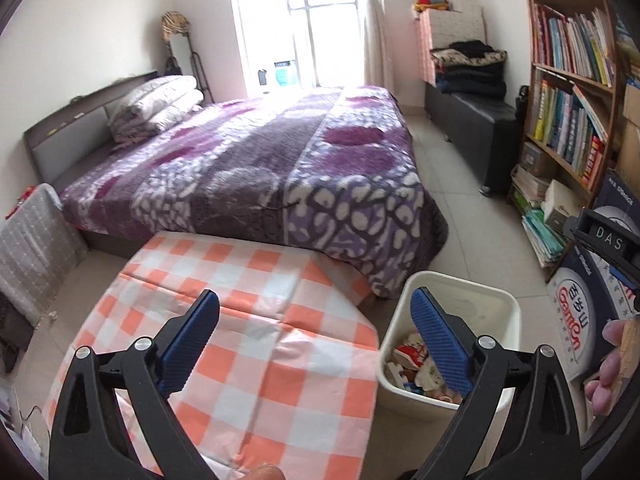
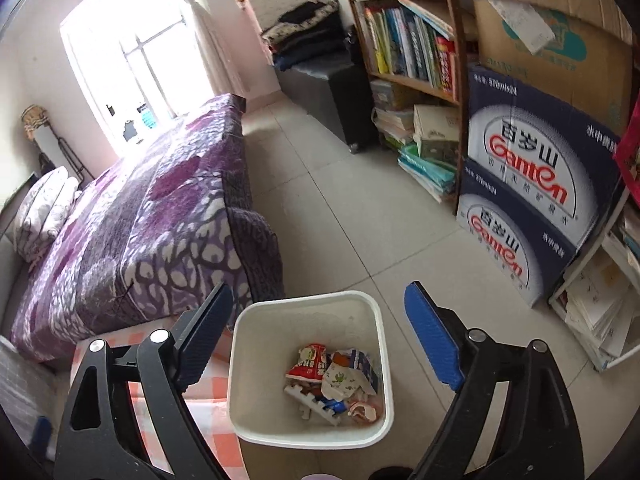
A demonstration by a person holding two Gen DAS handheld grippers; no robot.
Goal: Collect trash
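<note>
A cream square trash bin (image 2: 256, 360) stands on the tiled floor beside a small table with an orange-and-white checked cloth (image 1: 256, 344). Several pieces of trash (image 2: 332, 384) lie in its bottom: a red snack wrapper, crumpled printed paper, a white toothed plastic piece. My right gripper (image 2: 320, 308) is open and empty, straight above the bin. My left gripper (image 1: 316, 312) is open and empty above the checked cloth, with the bin (image 1: 504, 312) to its right and its trash (image 1: 412, 364) partly hidden by the right finger. The cloth bears nothing that I can see.
A bed with a purple patterned blanket (image 1: 260, 168) lies beyond the table. A bookshelf (image 1: 568, 100) and stacked Ganten water boxes (image 2: 532, 184) line the right wall. A black bench with folded clothes (image 1: 472, 80) stands near the window. Tiled floor (image 2: 352, 208) runs between bed and shelves.
</note>
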